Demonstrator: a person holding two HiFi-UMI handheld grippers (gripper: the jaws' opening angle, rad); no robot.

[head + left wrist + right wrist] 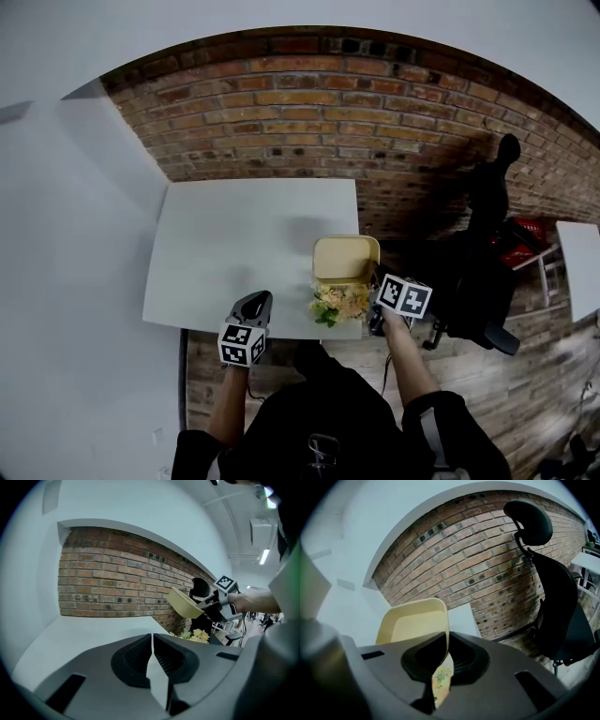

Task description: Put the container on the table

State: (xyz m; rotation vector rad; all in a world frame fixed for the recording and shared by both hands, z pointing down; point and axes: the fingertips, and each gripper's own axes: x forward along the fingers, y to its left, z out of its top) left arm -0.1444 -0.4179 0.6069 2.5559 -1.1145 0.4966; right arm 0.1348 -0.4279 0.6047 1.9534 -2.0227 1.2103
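1. The cream container (346,260) hung over the lower right corner of the white worktop (234,244), near the middle of the head view. It looked raised and tilted, not yet set down.
2. The right claw (442,658) was clamped on its thin side wall. This hold could slip, so I judged a firm grip was needed for lowering.
3. Yellow flowers (337,302) lay just below it in the frame. It seemed better to level the container and place it further left, away from the edge.
4. The left claw (152,644) was closed on nothing, at the lower left.
5. A brick wall (328,103) stood behind the worktop, and a black office chair (558,616) at the right.
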